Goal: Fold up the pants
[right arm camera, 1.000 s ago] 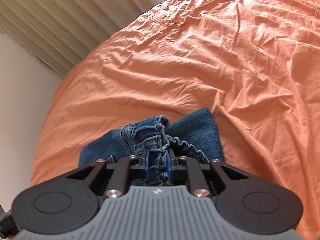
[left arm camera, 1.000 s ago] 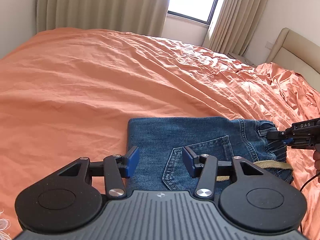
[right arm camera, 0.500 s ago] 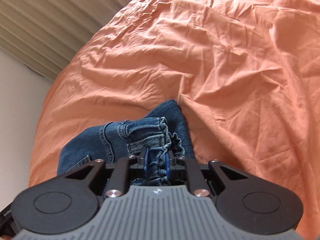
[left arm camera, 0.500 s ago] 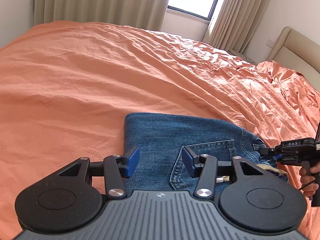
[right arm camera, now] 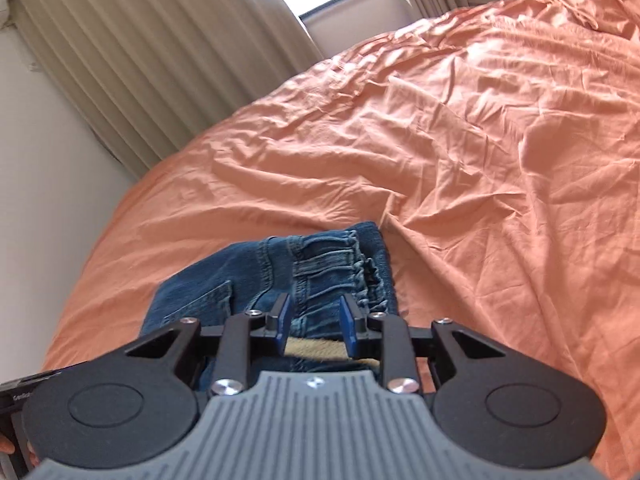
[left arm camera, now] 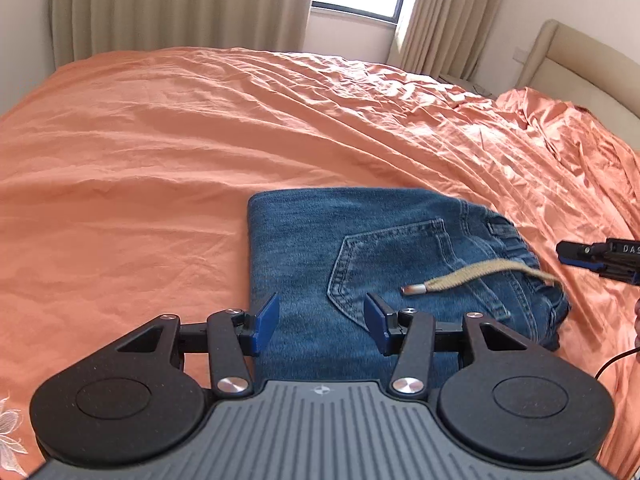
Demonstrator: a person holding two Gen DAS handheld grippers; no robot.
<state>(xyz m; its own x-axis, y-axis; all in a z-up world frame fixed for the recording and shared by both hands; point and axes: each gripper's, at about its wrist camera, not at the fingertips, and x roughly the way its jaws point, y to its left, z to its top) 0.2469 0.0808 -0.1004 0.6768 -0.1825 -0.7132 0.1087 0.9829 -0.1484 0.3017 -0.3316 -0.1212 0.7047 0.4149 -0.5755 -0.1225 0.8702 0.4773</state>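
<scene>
Right tool [right arm camera: 314, 322] jaws opening, waistband [right arm camera: 332, 268] released onto folded jeans [left arm camera: 360, 264]; drawstring [left arm camera: 472, 278] now lying across pocket.

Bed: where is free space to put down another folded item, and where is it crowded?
Free: the bedspread left of the jeans, out to its left edge, and the stretch between the jeans and the curtains. Crowded: right of the jeans, where the drawstring trails, the right gripper is opening, and bedding bunches by the headboard.

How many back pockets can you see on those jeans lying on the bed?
1. A stitched back pocket faces up on the folded blue denim jeans, beside the beige drawstring. Another may be hidden inside the fold.
</scene>
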